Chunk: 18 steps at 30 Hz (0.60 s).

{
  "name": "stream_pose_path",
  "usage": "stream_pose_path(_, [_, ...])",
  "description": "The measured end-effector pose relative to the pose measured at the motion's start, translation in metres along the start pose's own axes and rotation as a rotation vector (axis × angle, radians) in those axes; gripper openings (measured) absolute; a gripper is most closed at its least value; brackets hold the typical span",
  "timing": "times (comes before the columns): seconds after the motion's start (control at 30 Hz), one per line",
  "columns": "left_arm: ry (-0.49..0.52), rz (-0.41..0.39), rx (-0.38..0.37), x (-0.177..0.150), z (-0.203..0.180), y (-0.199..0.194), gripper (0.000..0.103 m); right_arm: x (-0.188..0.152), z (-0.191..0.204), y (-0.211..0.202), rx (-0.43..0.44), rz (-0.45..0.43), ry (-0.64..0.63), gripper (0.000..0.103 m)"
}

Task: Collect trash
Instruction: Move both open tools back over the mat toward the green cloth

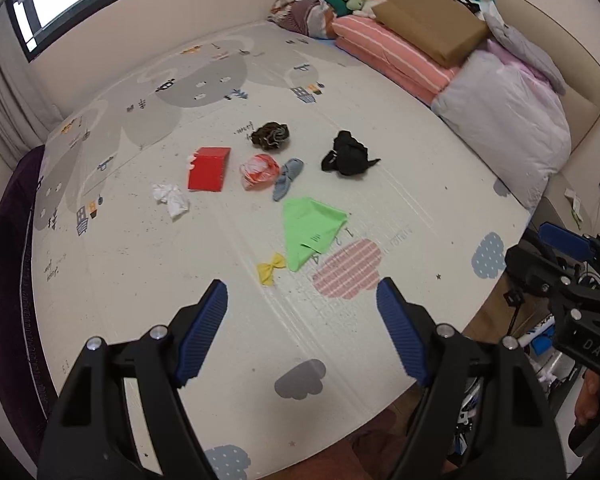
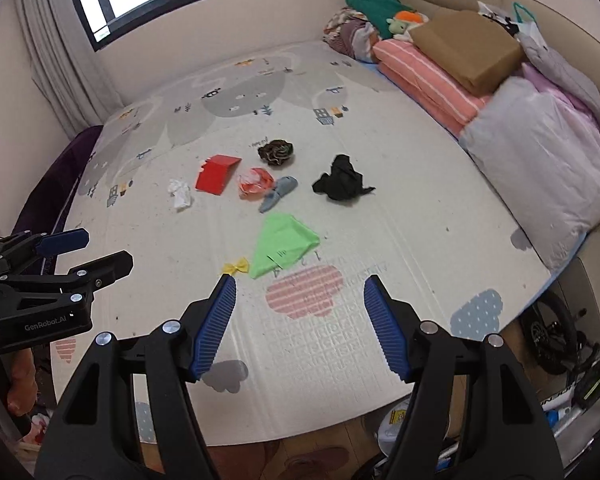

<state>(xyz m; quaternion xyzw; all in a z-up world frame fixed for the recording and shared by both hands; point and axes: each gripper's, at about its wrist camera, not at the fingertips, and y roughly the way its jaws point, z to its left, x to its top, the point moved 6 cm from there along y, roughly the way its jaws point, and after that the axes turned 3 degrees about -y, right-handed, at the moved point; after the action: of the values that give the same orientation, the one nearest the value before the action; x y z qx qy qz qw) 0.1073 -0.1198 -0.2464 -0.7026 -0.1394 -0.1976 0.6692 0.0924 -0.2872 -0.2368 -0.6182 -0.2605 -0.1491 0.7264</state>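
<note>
Ahead, mat [image 1: 140, 280] mostly bare.

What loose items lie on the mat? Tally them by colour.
Red: 1, box
White: 1, tissue
Orange-white: 1, bag
Brown: 1, scrunched wad
Black: 1, cloth
Grey-blue: 1, sock
Green: 1, sheet
Yellow: 1, bow
Total: 8

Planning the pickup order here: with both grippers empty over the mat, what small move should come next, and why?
Probably lower the left gripper toward the yellow wrapper: it is the nearest scrap, lying apart from the green bag, and the jaws already stand open with nothing between them.
</note>
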Motion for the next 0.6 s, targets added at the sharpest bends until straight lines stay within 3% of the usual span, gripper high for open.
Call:
stream_pose_path(0.33, [-0.084, -0.032, 0.005, 0.033, 0.059, -0.002, 0.077, 0.069, 0.059, 0.027, 0.032, -0.020, -0.095, 0.069])
stream_pose_path(0.6, [-0.154, 0.036, 0.010, 0.029, 0.074, 0.058, 0.077, 0.080, 0.055, 0.110, 0.047, 0.068, -0.139, 0.069])
